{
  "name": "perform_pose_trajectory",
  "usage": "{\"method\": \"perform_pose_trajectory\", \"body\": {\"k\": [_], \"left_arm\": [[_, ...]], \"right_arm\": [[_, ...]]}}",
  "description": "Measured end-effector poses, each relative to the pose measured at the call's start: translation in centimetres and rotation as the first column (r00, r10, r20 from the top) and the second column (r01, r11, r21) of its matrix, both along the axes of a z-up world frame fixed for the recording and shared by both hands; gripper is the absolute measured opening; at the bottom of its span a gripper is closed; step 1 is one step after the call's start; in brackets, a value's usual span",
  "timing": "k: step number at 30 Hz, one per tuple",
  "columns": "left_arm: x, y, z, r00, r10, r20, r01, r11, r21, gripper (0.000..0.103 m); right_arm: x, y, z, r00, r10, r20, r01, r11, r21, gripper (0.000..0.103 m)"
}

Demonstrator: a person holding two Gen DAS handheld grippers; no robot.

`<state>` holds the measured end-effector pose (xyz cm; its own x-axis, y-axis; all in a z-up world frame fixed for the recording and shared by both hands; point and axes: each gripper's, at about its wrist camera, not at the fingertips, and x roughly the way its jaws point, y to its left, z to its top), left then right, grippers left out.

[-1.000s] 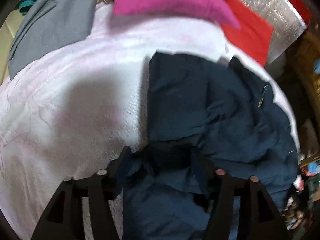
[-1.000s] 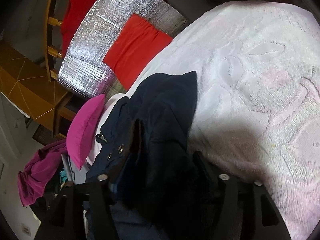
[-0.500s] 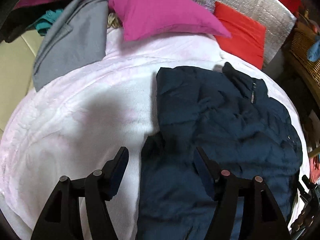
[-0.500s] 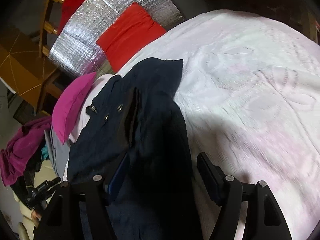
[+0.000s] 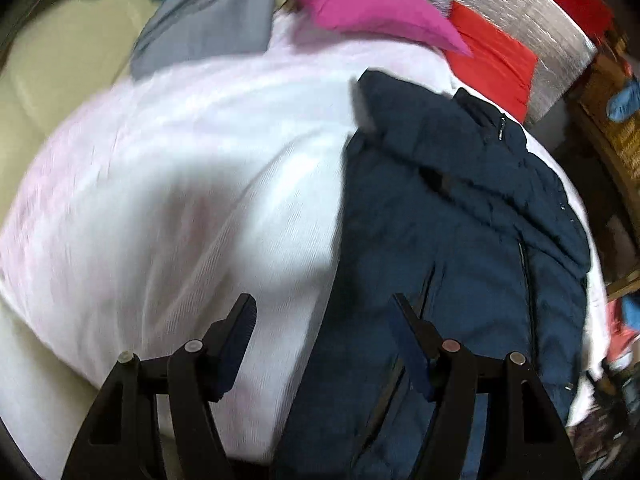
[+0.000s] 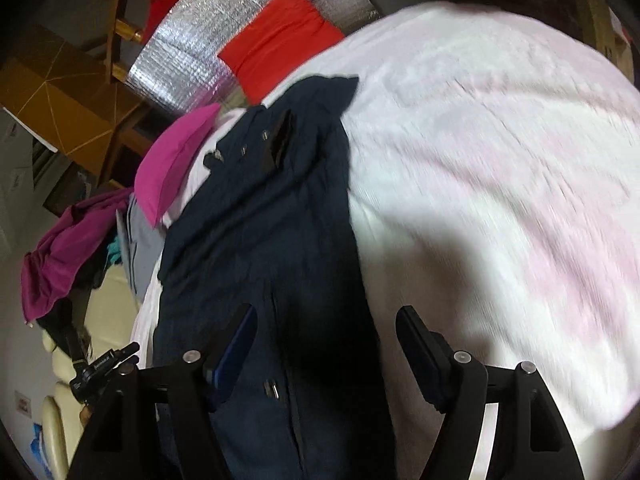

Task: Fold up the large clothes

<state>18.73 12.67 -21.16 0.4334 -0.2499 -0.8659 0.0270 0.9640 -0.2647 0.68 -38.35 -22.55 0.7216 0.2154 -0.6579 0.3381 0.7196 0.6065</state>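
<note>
Left-wrist view puts the jacket [image 5: 460, 240] from our five o'clock up to one o'clock, lying long and narrow on the blanket [image 5: 180, 200], its sides apparently folded in and its collar at the far end. We judge the lengthwise fold done and the crosswise fold left. Our left gripper [image 5: 324, 312] hangs released over the jacket's left edge, nothing between the jaws. Our right gripper [image 6: 324, 320] is opening above the jacket's right edge, pads clear of cloth. Beyond, at twelve o'clock, lie a pink pillow [image 5: 368, 4], a grey garment [image 5: 212, 24] and a red cushion [image 5: 492, 60].
</note>
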Motion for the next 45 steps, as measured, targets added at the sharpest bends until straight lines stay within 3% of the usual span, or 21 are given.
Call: {"method": "perform_pose_trajectory", "body": {"k": [3,7,9,12,17,23,28,29,31,35,36,38,41,45], "left_arm": [[-1.1,1.9,-1.1,0.996,0.004,-0.092,-0.014,0.994,-0.107,0.069],[-2.0,2.6,-1.6,0.985,0.005,-0.171,-0.031,0.989,-0.145,0.069],[-2.7,2.4,-1.6,0.982,-0.007,-0.190,-0.017,0.992,-0.123,0.069],[-3.4,1.8,-2.0,0.974,0.006,-0.228,-0.012,1.000,-0.026,0.070],[-4.3,2.0,-4.0,0.939,0.026,-0.342,-0.023,1.000,0.012,0.070],[-6.2,2.6,-6.8,0.893,0.021,-0.450,-0.068,0.994,-0.088,0.070],[-7.2,1.8,-6.8,0.898,-0.052,-0.437,-0.038,0.980,-0.194,0.069],[-7.4,1.6,-6.7,0.903,-0.057,-0.425,-0.029,0.981,-0.193,0.068],[-7.6,1.6,-6.8,0.906,-0.059,-0.419,-0.022,0.982,-0.186,0.047],[-8.2,1.6,-6.3,0.917,-0.086,-0.390,-0.001,0.976,-0.217,0.032],[-8.6,1.5,-6.2,0.921,-0.093,-0.380,0.010,0.976,-0.216,0.028],[-8.9,1.1,-5.7,0.928,-0.111,-0.355,0.033,0.975,-0.220,0.022],[-9.2,0.7,-4.6,0.939,-0.131,-0.318,0.052,0.968,-0.246,0.018],[-8.7,1.0,-1.5,0.954,-0.146,-0.263,0.065,0.953,-0.295,0.016]], "right_arm": [[-2.0,-0.2,-1.5,1.000,0.011,-0.024,-0.010,0.999,0.052,0.076],[-4.7,-0.4,-3.6,0.998,0.022,-0.051,-0.016,0.992,0.123,0.076],[-5.8,-0.4,-4.6,0.998,0.030,-0.052,-0.021,0.985,0.173,0.076],[-6.8,-0.3,-5.6,0.997,0.047,-0.060,-0.033,0.976,0.215,0.076],[-7.4,0.5,-6.9,0.995,0.078,-0.068,-0.058,0.964,0.259,0.076],[-7.0,1.9,-7.4,0.991,0.120,-0.052,-0.100,0.951,0.291,0.076],[-6.7,3.0,-7.7,0.990,0.138,-0.028,-0.121,0.934,0.336,0.076],[-6.5,3.2,-7.8,0.990,0.140,-0.028,-0.122,0.931,0.345,0.076],[-6.3,3.3,-8.2,0.990,0.138,-0.027,-0.118,0.923,0.367,0.076],[-5.8,3.9,-8.9,0.991,0.136,-0.017,-0.117,0.903,0.412,0.076],[-5.6,4.2,-8.9,0.990,0.141,-0.011,-0.124,0.900,0.418,0.074],[-5.5,4.4,-8.7,0.987,0.159,-0.005,-0.143,0.901,0.409,0.049],[-5.4,4.9,-7.6,0.986,0.168,0.009,-0.160,0.916,0.369,0.029],[-5.6,4.9,-4.7,0.982,0.171,0.079,-0.188,0.925,0.331,0.023]]}}
